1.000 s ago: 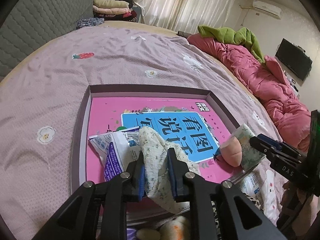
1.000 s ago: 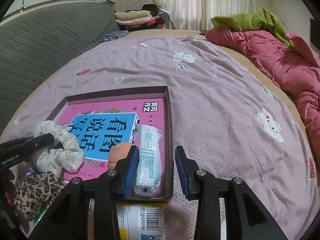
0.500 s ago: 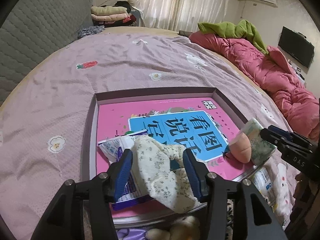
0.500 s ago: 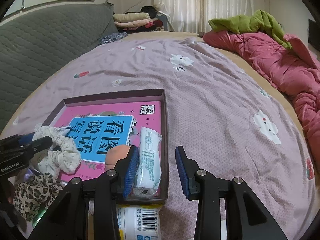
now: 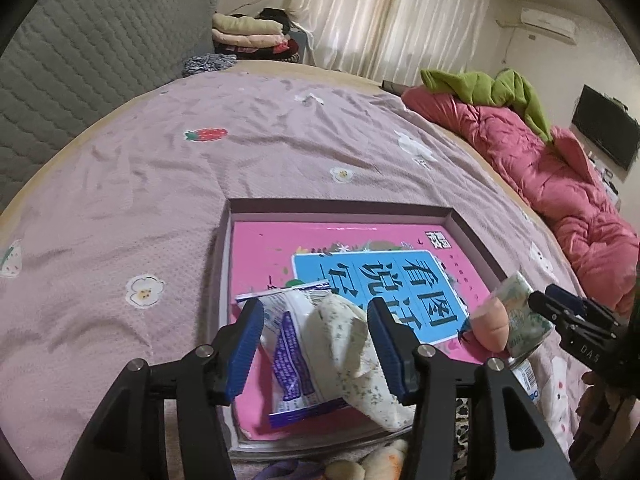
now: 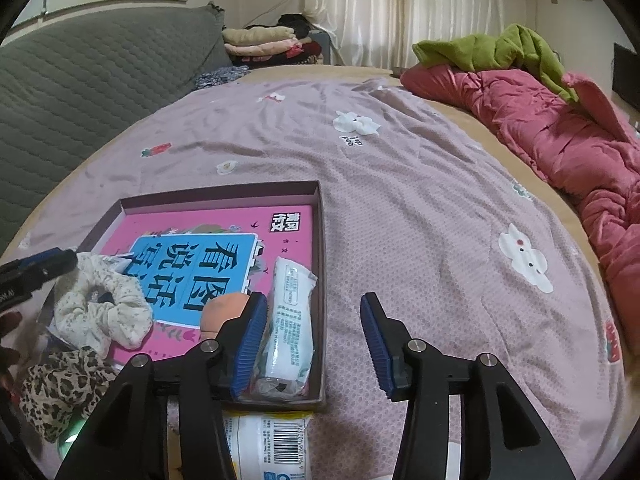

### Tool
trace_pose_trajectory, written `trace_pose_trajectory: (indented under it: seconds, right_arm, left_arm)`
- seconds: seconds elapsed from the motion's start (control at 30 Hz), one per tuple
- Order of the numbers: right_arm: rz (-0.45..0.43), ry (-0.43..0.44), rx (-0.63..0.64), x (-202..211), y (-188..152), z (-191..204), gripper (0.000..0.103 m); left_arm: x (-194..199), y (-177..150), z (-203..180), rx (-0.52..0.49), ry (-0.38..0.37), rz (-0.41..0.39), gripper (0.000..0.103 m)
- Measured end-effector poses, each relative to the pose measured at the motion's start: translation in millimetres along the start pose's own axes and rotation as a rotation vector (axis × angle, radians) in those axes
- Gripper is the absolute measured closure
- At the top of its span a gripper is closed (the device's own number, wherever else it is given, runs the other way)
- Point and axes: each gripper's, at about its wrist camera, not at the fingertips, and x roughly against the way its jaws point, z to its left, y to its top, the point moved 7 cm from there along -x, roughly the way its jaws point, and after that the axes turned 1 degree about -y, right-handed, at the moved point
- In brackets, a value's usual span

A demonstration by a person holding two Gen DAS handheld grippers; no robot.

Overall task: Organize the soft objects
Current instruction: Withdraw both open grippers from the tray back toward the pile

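Both grippers' fingers gape wide, holding nothing: left gripper (image 5: 316,346) over the floral scrunchie (image 5: 352,348), right gripper (image 6: 312,340) half-hiding a peach toy (image 6: 222,312).

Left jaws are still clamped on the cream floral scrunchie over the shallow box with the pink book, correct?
Not quite. The left wrist view shows the left gripper open, jaws spread apart; the cream floral scrunchie lies released between them in the shallow box on the pink book.
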Motion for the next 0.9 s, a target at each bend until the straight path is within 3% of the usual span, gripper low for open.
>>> trace_pose_trajectory:
  seconds: [0.9]
  right_arm:
    - [-0.119,0.028,-0.004,29.7,13.8,-8.3,0.038]
  left_arm:
    - [32.5,-3.5,19.0,0.041,0.024,-0.06,0.049]
